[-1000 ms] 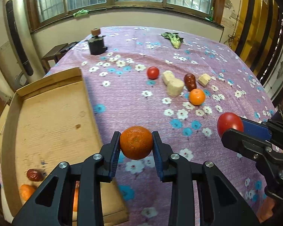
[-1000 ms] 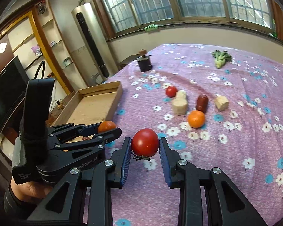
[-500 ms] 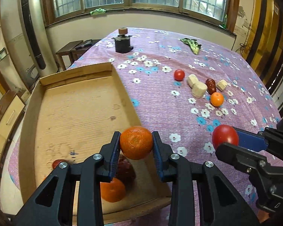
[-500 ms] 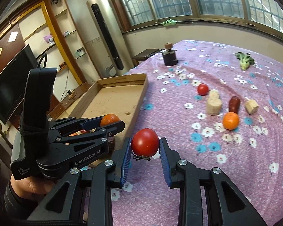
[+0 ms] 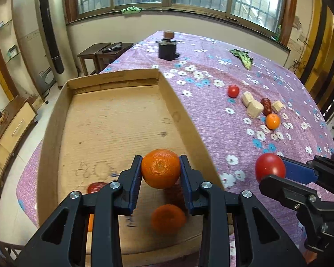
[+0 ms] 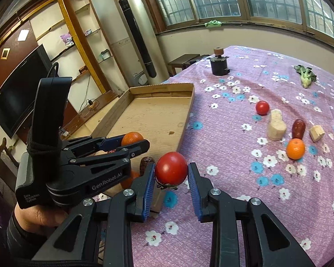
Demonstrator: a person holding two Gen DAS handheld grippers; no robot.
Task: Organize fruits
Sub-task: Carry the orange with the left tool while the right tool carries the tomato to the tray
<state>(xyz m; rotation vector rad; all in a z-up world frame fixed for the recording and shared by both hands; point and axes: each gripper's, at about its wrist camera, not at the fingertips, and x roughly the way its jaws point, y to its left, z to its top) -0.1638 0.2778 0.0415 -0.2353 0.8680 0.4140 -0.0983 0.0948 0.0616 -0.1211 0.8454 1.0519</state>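
Note:
My left gripper (image 5: 160, 169) is shut on an orange tangerine (image 5: 160, 168) and holds it above the near end of the cardboard tray (image 5: 113, 120). The tray holds another tangerine (image 5: 168, 217), a small red fruit (image 5: 95, 187) and a dark red fruit partly hidden behind my fingers. My right gripper (image 6: 171, 171) is shut on a red tomato (image 6: 171, 168), above the purple tablecloth just right of the tray's near corner (image 6: 182, 133). It shows in the left wrist view (image 5: 269, 166) too. On the cloth lie a small tomato (image 6: 262, 107), a tangerine (image 6: 295, 148) and a dark red date (image 6: 298, 128).
Beige root chunks (image 6: 276, 125) lie among the loose fruit. A black grinder (image 6: 219, 63) stands at the table's far side and a green leafy vegetable (image 6: 306, 76) lies far right. The tray's walls (image 5: 180, 115) are low. The table edge drops off left of the tray.
My left gripper has carried the tangerine leftward from over the cloth to over the tray. My right gripper with the tomato has followed leftward toward the tray's near corner.

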